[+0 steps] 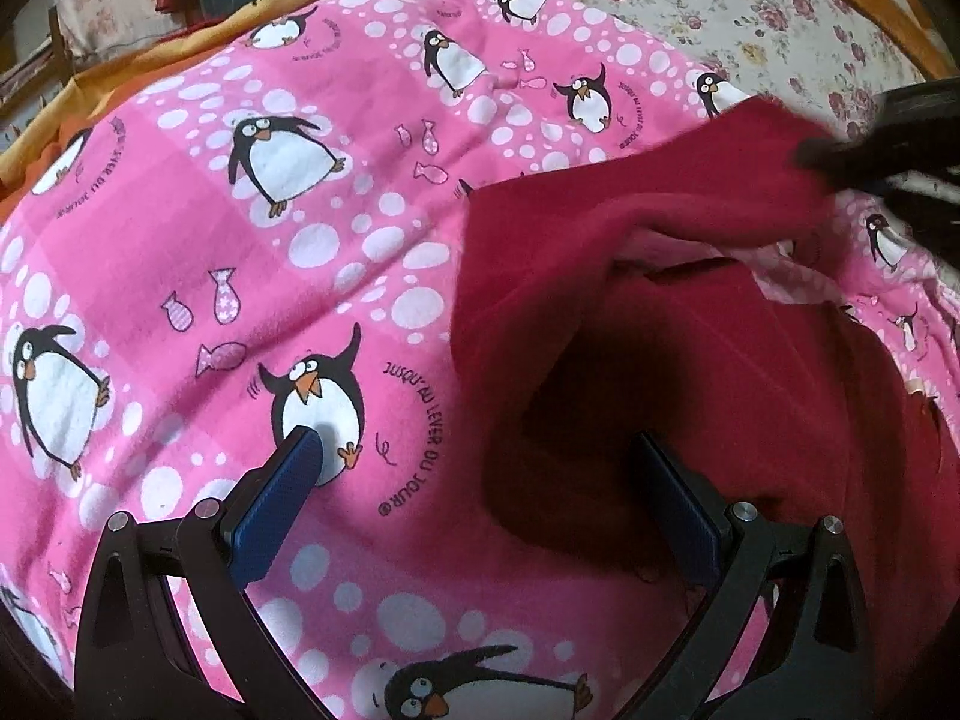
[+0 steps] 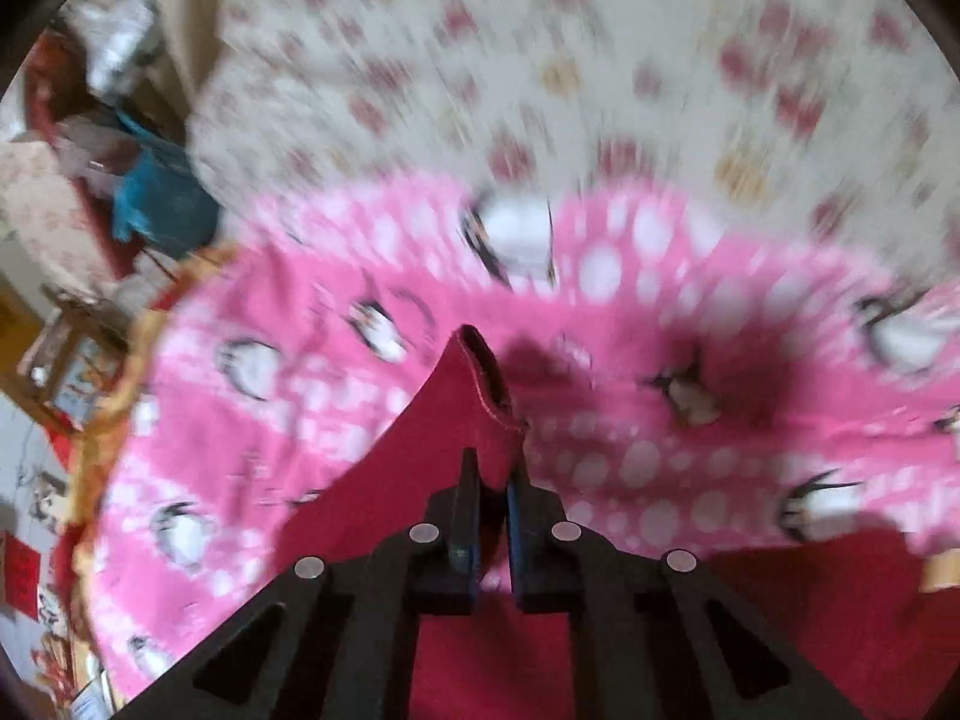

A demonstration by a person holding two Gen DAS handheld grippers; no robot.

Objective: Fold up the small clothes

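We see the left gripper (image 1: 480, 450) pitched steeply down over a pink penguin-print blanket (image 1: 210, 276), its jaws spread wide with nothing between them. One blue pad (image 1: 282, 498) hovers over a penguin at about 7 o'clock in the left wrist view; the other sits at 5 o'clock over the shadowed edge of the red garment (image 1: 690, 372). We cannot tell whether either pad touches the fabric.

The red garment lies on the blanket, filling the left wrist view from 3 to 5 o'clock, with one corner lifted toward 2 o'clock. There the right gripper (image 1: 870, 162) shows only as a dark, blurred shape cut off by the frame edge.

In the right wrist view the right gripper (image 2: 493, 480) also angles downward, its jaws pinched narrow on that raised red corner (image 2: 474, 396), which stands up in a peak toward 12 o'clock. This view is heavily smeared: the floral sheet (image 2: 570, 60) beyond the blanket and the clutter at 9 o'clock are hard to make out.
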